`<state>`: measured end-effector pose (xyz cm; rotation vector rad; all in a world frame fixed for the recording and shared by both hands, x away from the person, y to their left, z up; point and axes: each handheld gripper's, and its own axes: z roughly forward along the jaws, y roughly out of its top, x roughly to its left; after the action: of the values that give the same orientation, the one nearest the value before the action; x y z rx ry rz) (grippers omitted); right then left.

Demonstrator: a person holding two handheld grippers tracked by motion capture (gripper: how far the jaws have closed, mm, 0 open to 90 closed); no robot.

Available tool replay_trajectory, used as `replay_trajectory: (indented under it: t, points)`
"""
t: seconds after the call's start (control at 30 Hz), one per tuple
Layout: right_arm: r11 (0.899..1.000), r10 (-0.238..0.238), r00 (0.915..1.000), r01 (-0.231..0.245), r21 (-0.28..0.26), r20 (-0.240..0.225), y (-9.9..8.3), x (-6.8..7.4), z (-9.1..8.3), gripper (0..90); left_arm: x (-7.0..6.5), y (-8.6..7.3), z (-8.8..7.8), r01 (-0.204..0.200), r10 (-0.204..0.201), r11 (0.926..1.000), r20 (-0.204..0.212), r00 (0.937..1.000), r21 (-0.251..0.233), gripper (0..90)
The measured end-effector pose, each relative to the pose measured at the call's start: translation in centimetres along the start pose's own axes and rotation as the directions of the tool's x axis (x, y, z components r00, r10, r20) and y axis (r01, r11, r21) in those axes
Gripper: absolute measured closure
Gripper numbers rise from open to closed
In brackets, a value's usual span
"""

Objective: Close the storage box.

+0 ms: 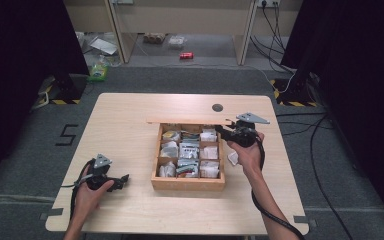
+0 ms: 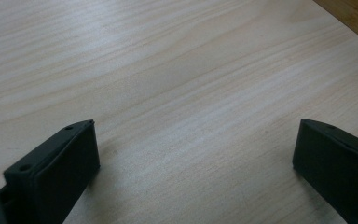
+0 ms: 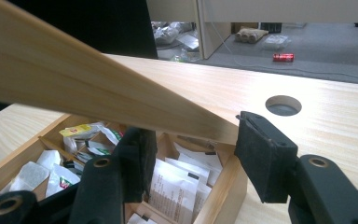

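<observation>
**Here, the lid of the tea box stood raised at the right gripper**

Plainly the step in hand was the lid [image 3: 88,84] of the wooden box [image 1: 187,183]. In the right gripper view the lid ran as a pale slanted board above the open compartments, its corner lying between the 2 jaws of the right gripper [image 3: 193,161]. The jaws stood roughly half apart on either side of that corner; whether the pads pressed on the wood I could not tell. In the high view the lid showed as a thin strip along the box's far edge, with the right gripper [image 1: 225,131] at its right end.

The box sat near the middle of the table [image 1: 130,120], its compartments filled with tea bags [image 1: 189,150] and paper sachets.

The left gripper [image 1: 122,181] rested low over the table, well apart from the box to its left, jaws wide open and nothing between them.

By my judgement, the next move called for a firm hold on the lid's corner and a slow swing about its back edge, without tugging the box along.
</observation>
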<state>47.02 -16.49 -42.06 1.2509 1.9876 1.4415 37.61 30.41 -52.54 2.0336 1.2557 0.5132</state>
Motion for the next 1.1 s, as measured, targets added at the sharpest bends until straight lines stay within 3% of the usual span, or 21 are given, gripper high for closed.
replay_trajectory:
  t: [0.63,1.1]
  points:
    - [1.000,-0.010,0.9998,0.011,0.012,-0.015,-1.1,0.8,-2.2,46.1,0.0,0.0,0.0,0.001,-0.001,1.0000,-0.002,1.0000,0.000,0.0]
    - [0.997,-0.058,0.9982,0.059,0.041,-0.012,-2.8,1.1,-2.9,46.0,0.0,0.0,0.0,0.003,-0.003,1.0000,-0.003,1.0000,-0.001,0.0]
